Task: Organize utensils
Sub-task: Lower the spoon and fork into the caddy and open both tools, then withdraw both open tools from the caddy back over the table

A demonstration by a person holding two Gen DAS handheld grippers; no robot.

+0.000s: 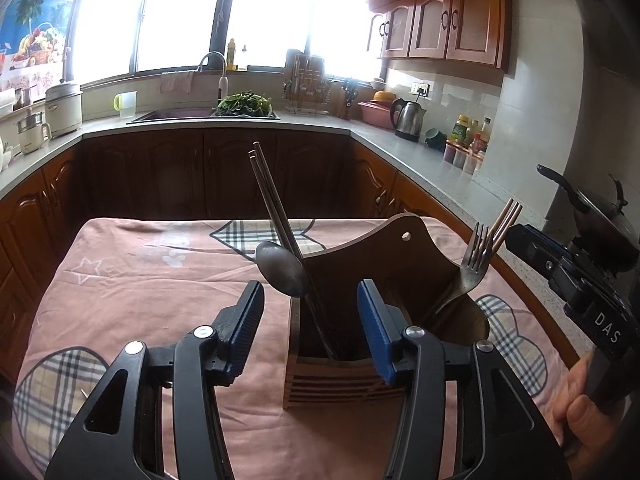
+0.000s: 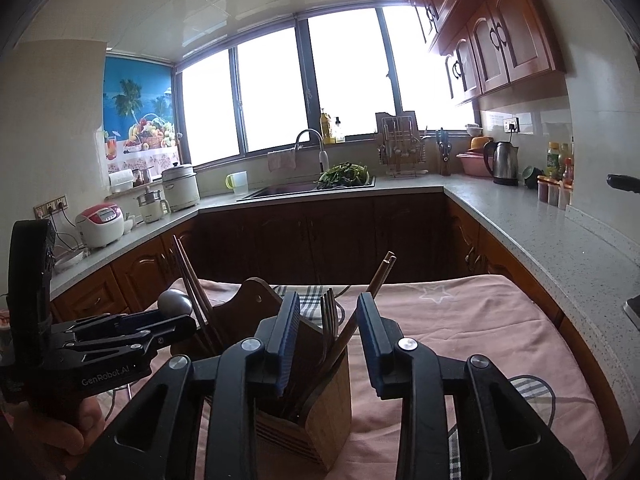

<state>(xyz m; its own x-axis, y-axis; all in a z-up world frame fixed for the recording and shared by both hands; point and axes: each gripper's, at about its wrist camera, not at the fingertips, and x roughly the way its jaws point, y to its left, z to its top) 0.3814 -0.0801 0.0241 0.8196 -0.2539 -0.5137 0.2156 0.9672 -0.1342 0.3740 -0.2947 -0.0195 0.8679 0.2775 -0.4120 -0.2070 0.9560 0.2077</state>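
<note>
Your left claw [image 1: 310, 312] gapes, gripping nothing | right claw [image 2: 328, 334] likewise spread | wooden holder [image 1: 360, 320] stands on the cloth-covered worktop [image 1: 140, 280] | spoon [image 1: 282, 268] and chopsticks [image 1: 272, 208] lean up-left, fork [image 1: 476, 256] tines-up, leaning right (handles hidden inside).

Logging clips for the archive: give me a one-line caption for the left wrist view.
Open left gripper faces a wooden utensil holder holding a spoon, chopsticks and a fork on a pink tablecloth.
</note>
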